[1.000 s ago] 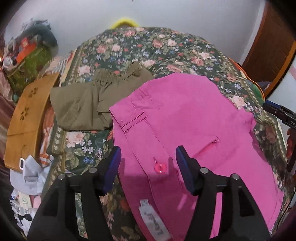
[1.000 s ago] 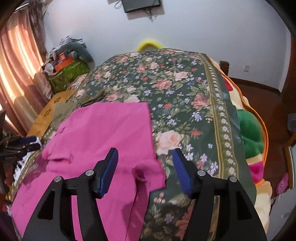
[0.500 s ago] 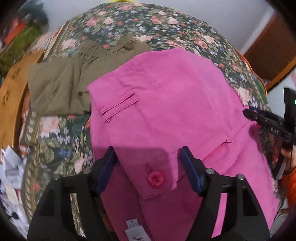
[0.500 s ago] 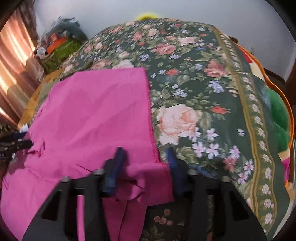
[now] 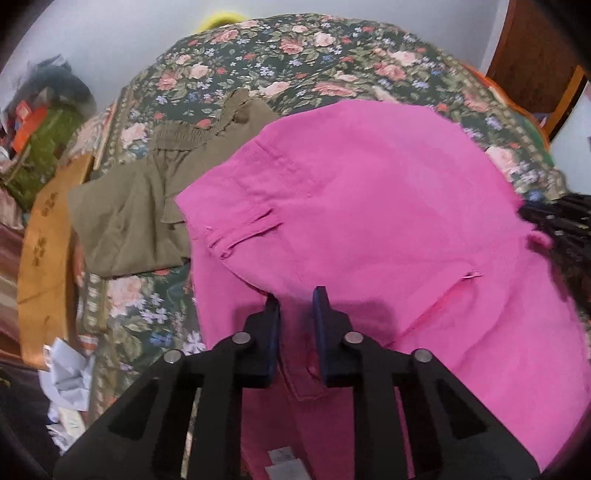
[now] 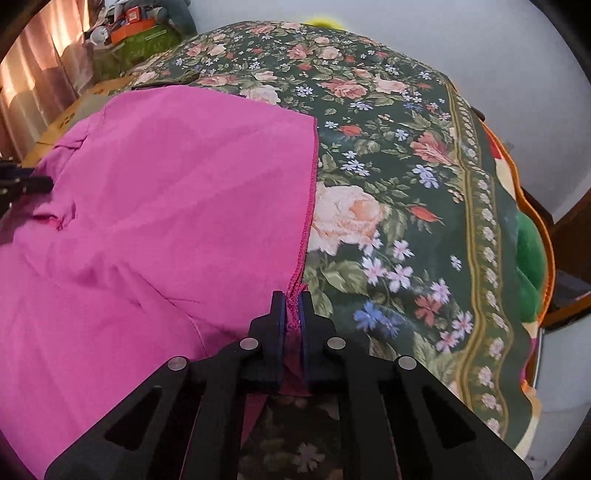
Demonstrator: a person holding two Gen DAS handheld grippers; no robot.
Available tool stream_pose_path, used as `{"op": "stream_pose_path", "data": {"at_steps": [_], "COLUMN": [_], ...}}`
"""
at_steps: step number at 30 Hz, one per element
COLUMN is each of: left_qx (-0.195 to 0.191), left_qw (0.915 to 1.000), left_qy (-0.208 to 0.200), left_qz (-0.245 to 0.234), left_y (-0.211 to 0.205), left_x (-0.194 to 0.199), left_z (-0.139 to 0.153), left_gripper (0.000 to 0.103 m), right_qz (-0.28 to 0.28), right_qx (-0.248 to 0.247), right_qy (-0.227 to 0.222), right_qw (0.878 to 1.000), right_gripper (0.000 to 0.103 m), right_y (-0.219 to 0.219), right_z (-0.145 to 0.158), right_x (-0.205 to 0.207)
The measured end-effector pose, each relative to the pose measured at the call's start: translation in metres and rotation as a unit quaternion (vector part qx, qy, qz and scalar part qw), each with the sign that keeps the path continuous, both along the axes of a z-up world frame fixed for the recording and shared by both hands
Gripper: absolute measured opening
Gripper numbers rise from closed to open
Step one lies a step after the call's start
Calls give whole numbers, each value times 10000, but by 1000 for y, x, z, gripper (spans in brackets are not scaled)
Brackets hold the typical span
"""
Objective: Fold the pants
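Bright pink pants (image 5: 369, 221) lie spread on a floral bedspread (image 5: 314, 59). My left gripper (image 5: 295, 299) is shut on the waistband near the button placket. The pants also fill the left half of the right wrist view (image 6: 166, 203). My right gripper (image 6: 291, 301) is shut on the stitched hem corner of the pink pants at the near edge of the bedspread (image 6: 406, 184). The right gripper shows blurred at the right edge of the left wrist view (image 5: 561, 229). The left gripper shows at the left edge of the right wrist view (image 6: 22, 182).
Olive-green folded clothes (image 5: 147, 206) lie left of the pink pants on the bed. A wooden board (image 5: 44, 258) and crumpled paper (image 5: 70, 376) sit at the bed's left side. A cluttered pile (image 6: 136, 33) stands at the far corner. A wooden door (image 5: 535, 51) is at the right.
Both grippers have moved down onto the pink pants and closed: the left on the waistband, the right on the hem corner.
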State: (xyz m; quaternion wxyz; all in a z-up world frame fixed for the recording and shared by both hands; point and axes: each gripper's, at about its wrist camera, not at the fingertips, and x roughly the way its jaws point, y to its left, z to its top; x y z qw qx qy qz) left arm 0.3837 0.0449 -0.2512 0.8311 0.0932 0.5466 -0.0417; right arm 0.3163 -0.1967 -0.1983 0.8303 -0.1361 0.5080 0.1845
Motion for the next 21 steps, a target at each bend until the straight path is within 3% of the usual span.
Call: {"op": "stream_pose_path", "data": {"at_steps": [9,13,16,21], "left_qx": [-93,-521,-649,-615], "left_qw": [9995,9977,9967,9960], "left_qy": [241,272,189,-221], "left_qz": [205,323,451,604], "left_y": [12,24,33,48], "left_x": [3,0,-4,-9], "left_z": [-7,-1,11,39], "left_gripper": [17,17,17,19], "right_qz": [-7,213,181,22], "right_qx": [-85,-97,87,461], "right_qy": [111,204,255,-128], "right_qw": [9999,9995,9995,9989], "right_gripper": [5,5,8,9], "right_y": [1,1,-7,-22], "right_z": [-3,3,16,55], "right_x": [0,-1,-4,-13]}}
